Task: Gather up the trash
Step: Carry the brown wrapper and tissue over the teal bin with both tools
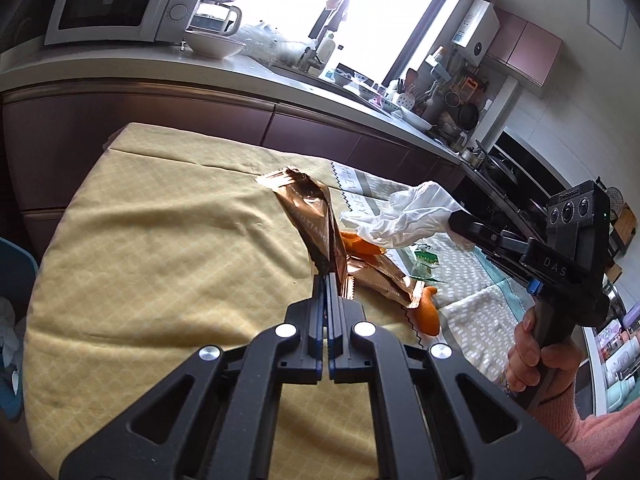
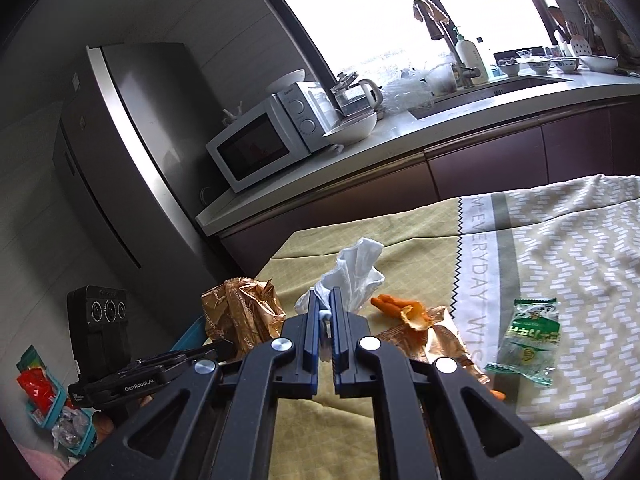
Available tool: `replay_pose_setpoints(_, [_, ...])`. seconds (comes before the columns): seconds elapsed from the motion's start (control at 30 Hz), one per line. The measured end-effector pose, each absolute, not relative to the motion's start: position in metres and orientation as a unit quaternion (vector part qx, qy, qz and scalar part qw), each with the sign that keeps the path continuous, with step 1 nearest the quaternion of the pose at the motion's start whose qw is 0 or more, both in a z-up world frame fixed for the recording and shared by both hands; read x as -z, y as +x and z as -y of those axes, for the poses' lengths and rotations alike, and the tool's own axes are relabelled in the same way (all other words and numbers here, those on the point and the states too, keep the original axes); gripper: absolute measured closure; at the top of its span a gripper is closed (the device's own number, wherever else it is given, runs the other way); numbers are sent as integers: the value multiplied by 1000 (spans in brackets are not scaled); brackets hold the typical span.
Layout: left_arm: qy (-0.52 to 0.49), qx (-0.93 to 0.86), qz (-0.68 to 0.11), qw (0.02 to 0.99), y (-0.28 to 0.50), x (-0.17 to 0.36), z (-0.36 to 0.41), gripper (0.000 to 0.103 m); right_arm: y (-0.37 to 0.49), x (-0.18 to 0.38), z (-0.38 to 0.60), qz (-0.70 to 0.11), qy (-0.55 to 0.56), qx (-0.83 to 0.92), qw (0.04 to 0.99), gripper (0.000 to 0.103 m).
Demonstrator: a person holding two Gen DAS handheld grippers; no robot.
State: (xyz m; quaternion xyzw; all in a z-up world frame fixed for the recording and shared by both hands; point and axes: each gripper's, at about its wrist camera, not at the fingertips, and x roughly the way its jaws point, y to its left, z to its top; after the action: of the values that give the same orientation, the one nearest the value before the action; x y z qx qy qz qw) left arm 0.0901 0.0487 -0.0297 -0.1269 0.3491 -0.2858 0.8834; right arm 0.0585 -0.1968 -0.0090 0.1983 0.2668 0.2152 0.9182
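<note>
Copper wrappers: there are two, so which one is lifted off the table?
The copper wrapper pinched by the left gripper; the other copper wrapper lies flat beside orange peel.

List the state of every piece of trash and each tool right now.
Left tool: shut on copper wrapper, lifted.
Right tool: shut on white tissue, lifted.
Second copper wrapper: lying on tablecloth.
Orange peel: lying on cloth.
Green packet: lying flat, untouched.

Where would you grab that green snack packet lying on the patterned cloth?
Probably by a crimped end of the green packet. It lies flat on the cloth, so come from above and nip the upper end seam, which offers a thin edge. Its slack, clear middle may slip.
</note>
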Motion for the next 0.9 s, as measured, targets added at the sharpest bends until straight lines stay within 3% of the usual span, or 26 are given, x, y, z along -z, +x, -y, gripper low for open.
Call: replay_pose_setpoints(0.9, [-152, 199, -329, 911, 53, 20, -139, 102, 78, 13, 98, -299, 174, -320, 882, 99])
